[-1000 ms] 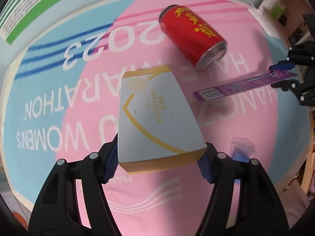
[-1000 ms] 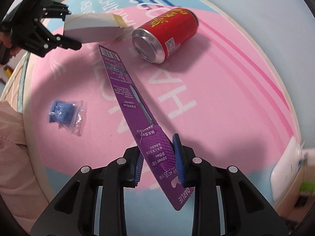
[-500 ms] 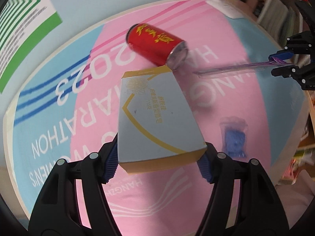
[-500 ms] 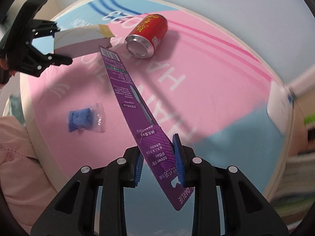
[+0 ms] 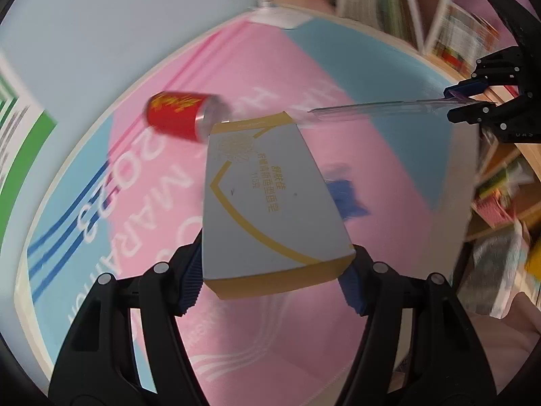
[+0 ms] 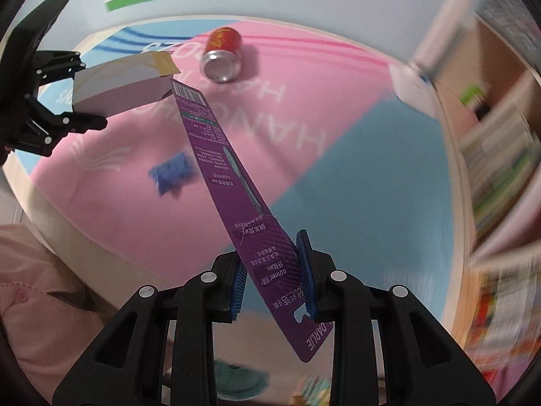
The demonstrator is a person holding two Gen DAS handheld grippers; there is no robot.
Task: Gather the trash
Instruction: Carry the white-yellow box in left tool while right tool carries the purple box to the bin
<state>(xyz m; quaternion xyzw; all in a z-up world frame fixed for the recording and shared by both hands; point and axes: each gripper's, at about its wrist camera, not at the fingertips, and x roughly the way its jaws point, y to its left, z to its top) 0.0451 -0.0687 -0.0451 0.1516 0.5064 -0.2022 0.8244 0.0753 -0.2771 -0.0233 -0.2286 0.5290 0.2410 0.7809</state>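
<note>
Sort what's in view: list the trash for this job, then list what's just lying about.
Trash:
white-and-gold cardboard box, in left gripper
purple toothbrush packaging card, in right gripper
red drink can, lying on mat
small blue-filled plastic bag, on mat

Lying about:
pink-and-blue marathon mat
bookshelf

Soft, even light, no glare. Motion blur smears the bookshelves [image 6: 500,155] at the rim and the red can [image 5: 182,115]; the held box [image 5: 267,203] stays sharp. Fisheye bends the edges, corners dark.
</note>
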